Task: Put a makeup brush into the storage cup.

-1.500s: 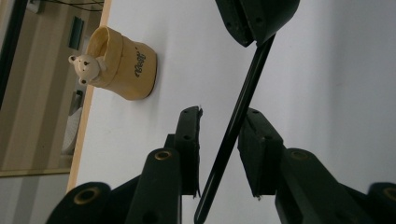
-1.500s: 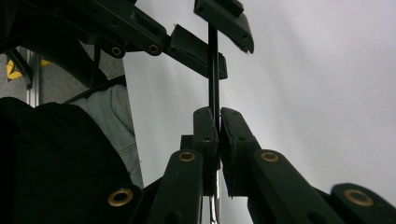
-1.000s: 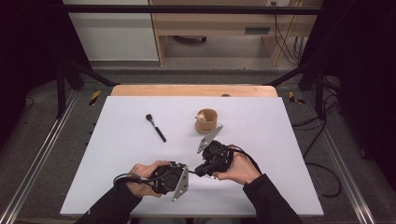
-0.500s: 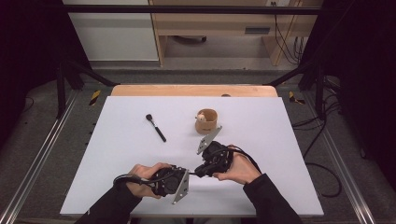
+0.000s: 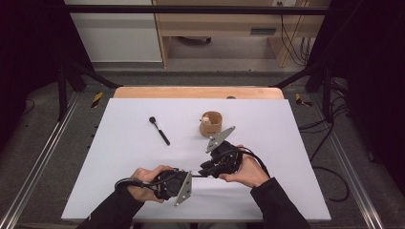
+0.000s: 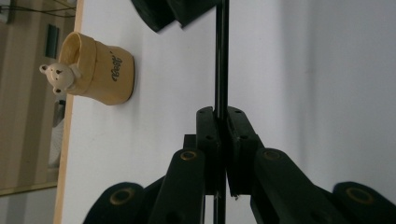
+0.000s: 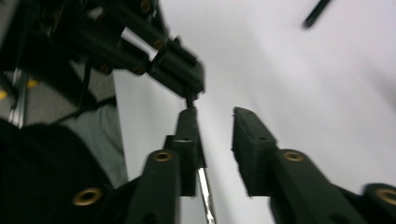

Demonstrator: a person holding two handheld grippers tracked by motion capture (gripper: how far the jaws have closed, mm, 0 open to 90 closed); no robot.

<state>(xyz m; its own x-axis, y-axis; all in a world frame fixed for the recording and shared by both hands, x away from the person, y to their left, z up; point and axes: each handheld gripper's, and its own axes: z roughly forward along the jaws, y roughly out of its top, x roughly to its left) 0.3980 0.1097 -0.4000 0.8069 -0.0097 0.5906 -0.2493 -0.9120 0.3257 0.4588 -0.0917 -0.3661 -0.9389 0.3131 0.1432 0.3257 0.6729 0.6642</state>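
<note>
My left gripper (image 5: pixel 192 176) (image 6: pixel 222 123) is shut on a thin black stick (image 6: pixel 221 60) (image 5: pixel 197 175) near the table's front edge. The stick runs straight on to my right gripper (image 5: pixel 206 170) (image 7: pixel 215 121), whose jaws have just been opening. They now stand apart, with the stick's silver section (image 7: pixel 205 191) lying along one jaw and the other pad clear of it. The two grippers face each other tip to tip. A tan cup with a small bear figure (image 5: pixel 210 123) (image 6: pixel 100 70) stands upright behind the right hand.
A black make-up brush (image 5: pixel 159 130) (image 7: pixel 316 12) lies on the white table (image 5: pixel 119 157), left of the cup. A wooden strip (image 5: pixel 198 92) borders the far edge. Metal frame rails run along both sides.
Both hands stay almost where they were. The right gripper's jaws look slightly wider apart than before.
</note>
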